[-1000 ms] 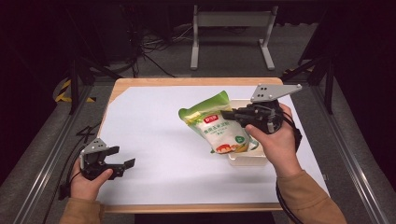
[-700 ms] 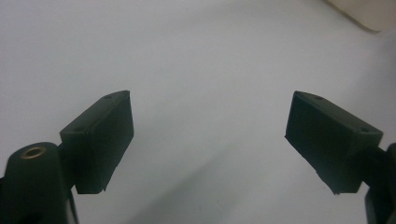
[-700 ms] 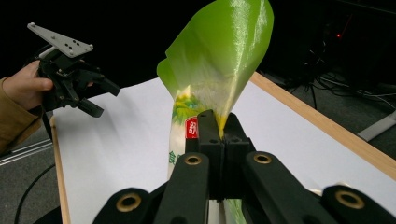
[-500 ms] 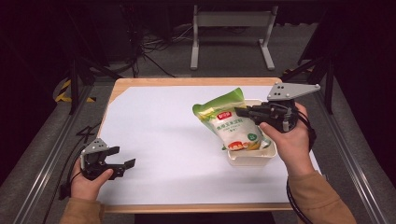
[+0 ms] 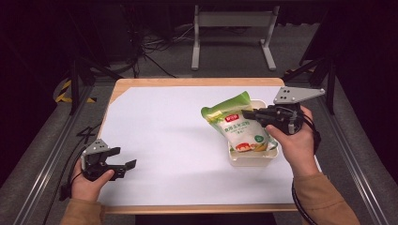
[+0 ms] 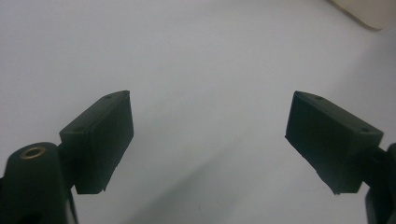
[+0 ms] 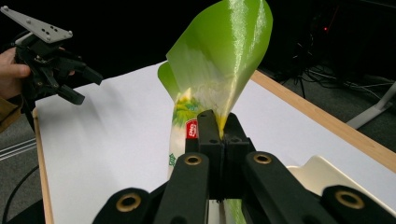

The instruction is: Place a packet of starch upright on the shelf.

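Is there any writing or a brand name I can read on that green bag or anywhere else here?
Green bag, pinched by the right hand-held gripper: a red logo patch and dark lines of characters on the front, too small and blurred to read.
In the right gripper view the red patch has white marks, also unreadable.
Cream tray, white table sheet: no text.

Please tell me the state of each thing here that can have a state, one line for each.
Green snack bag: sealed, pinched, lower end in the tray.
Cream tray: upright on the table, holds the bag.
Right gripper: shut on the bag.
Left gripper: open, holds nothing.
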Tool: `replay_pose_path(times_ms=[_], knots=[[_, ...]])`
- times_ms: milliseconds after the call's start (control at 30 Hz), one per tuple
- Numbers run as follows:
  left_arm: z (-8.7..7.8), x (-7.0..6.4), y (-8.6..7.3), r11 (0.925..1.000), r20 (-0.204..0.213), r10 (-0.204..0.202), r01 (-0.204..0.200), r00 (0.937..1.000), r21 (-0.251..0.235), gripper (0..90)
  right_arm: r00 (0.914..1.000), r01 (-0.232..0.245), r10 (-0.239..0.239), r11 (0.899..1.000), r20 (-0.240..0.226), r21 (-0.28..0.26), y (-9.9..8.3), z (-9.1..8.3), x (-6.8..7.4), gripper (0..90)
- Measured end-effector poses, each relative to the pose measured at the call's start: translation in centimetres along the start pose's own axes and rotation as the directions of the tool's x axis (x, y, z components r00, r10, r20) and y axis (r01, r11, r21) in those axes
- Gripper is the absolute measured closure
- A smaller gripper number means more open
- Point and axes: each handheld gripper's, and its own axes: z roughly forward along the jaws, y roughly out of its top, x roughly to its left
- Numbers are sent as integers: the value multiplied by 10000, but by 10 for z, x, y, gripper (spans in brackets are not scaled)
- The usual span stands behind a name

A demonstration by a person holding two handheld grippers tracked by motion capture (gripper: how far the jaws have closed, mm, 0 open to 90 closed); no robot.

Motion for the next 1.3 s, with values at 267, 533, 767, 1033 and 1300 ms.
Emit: replay_pose_path(times_ms=[267,533,767,1033,1300], knots=[[0,1,0,10000,5,1,-1,10000,5,158,9999,-72,72,10000,-156,3,-13,8,-6,894],[0,0,0,10000,6,-3,3,10000,3,158,9993,-164,168,9998,-334,130,-27,14,-7,893],[1,1,-1,10000,-10,-12,12,10000,33,158,9984,-323,331,9993,-451,179,-40,18,-6,893],[1,0,-1,10000,-5,-13,13,10000,26,158,9969,-599,592,9981,-515,-126,-52,13,-7,893],[1,0,0,10000,-30,10,-10,10000,61,158,9940,-1017,997,9938,-447,-440,-69,-2,-13,889]])
